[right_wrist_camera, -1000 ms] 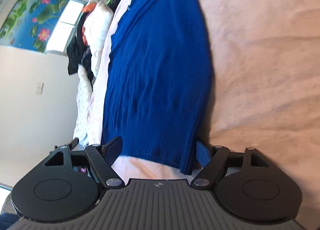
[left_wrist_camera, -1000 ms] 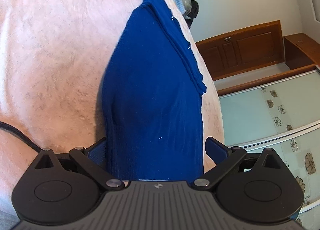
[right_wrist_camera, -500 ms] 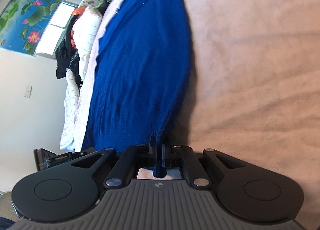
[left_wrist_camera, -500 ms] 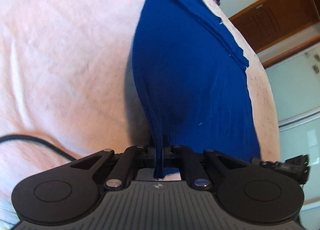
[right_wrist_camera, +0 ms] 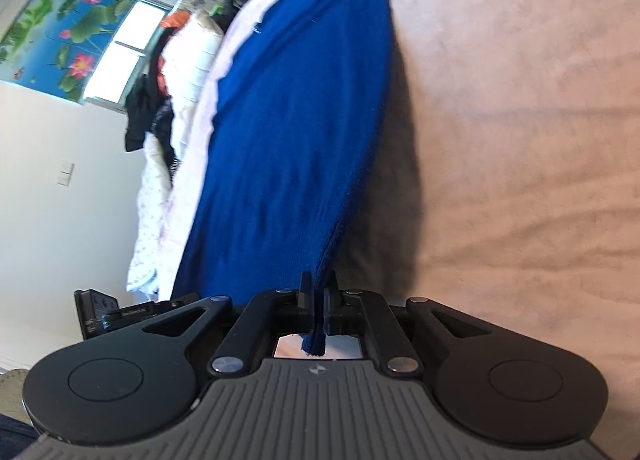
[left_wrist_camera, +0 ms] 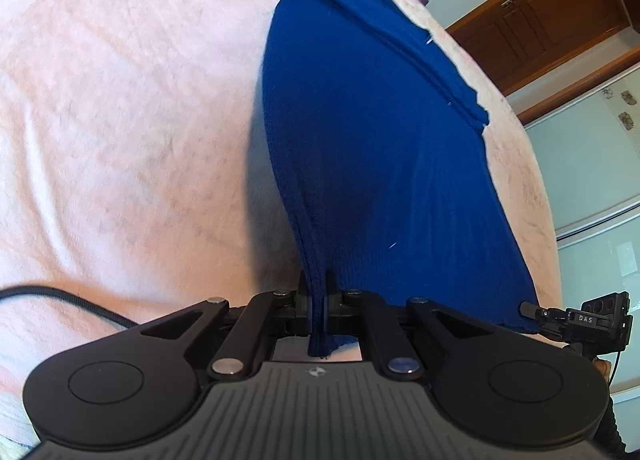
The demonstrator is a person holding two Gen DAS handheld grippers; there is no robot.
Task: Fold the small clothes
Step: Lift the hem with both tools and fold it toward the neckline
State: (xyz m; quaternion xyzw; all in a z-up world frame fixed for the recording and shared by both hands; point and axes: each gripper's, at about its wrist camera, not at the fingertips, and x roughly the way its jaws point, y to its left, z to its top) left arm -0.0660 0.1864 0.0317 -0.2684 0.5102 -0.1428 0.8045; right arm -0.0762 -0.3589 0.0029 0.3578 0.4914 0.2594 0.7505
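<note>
the blue knit sweater (left_wrist_camera: pixel 372 164) lies spread on a pale pink fleecy blanket (left_wrist_camera: pixel 120 120), and both tools have a corner of its ribbed hem. in the left wrist view the left gripper (left_wrist_camera: pixel 316 300) is clenched on a bunched fold of that hem at 6 o'clock: the two fingers stand pressed together with the cloth pinched between them, and a short tail of knit pokes out below the pads toward the camera. from the pinch the sweater fans upward to 12 o'clock, its left edge lifted off the blanket with a dark shadow beside it, its right edge running along the blanket's border toward 3 o'clock. a black cable (left_wrist_camera: pixel 60 298) crosses the blanket at 9 o'clock. at 4 o'clock the tip of the right gripper (left_wrist_camera: pixel 576 318) shows at the sweater's other hem corner, touching the cloth. beyond the bed, at 1 to 2 o'clock, stands a brown wooden cabinet (left_wrist_camera: pixel 532 28), with a pale sliding door (left_wrist_camera: pixel 588 164) bearing small flower prints at 3 o'clock. in the right wrist view the right gripper (right_wrist_camera: pixel 319 300) is likewise clamped tight on the sweater (right_wrist_camera: pixel 288 140), cloth squeezed between its closed fingers, a tuft hanging out below. the knit rises from the pinch toward 12 o'clock, raised off the blanket (right_wrist_camera: pixel 520 120) with a shadow on its right. at 9 o'clock lies a heap of clothes (right_wrist_camera: pixel 160 100) at the bed's edge; a lotus-flower picture (right_wrist_camera: pixel 60 24) hangs beside a bright window (right_wrist_camera: pixel 120 56) at 10 o'clock.
</note>
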